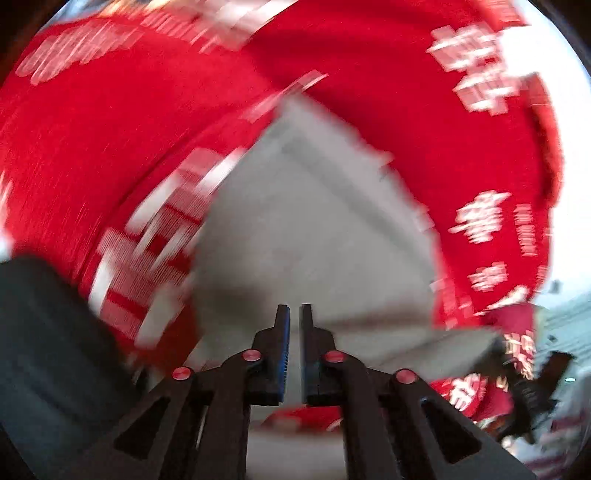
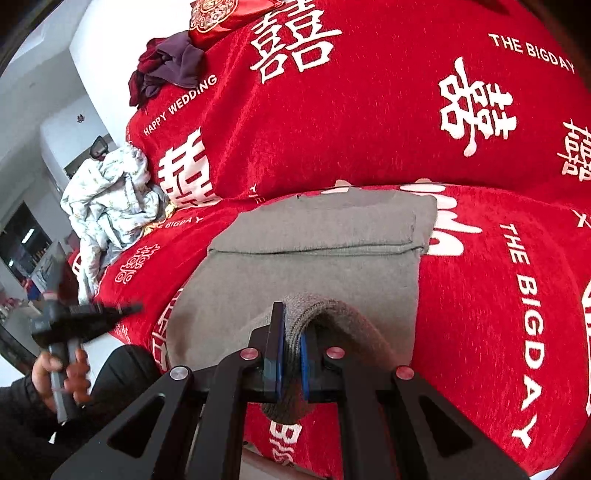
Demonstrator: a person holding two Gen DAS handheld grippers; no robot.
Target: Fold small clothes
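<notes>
A grey garment (image 2: pixel 314 243) lies partly folded on the red sofa cover (image 2: pixel 369 122), its far end doubled over. My right gripper (image 2: pixel 293 317) is shut on the garment's near edge, lifted into a bunched fold. My left gripper (image 1: pixel 294 314) has its jaws nearly together with nothing between them; its view is blurred, with the grey garment (image 1: pixel 314 229) ahead. In the right wrist view the left gripper (image 2: pixel 122 308) is at the left, off the garment, held by a hand.
A crumpled white patterned cloth (image 2: pixel 110 199) lies on the sofa at the left. A dark purple and maroon clothes pile (image 2: pixel 166 66) sits at the back left, next to a red embroidered cushion (image 2: pixel 218 14). The sofa's front edge is just below the right gripper.
</notes>
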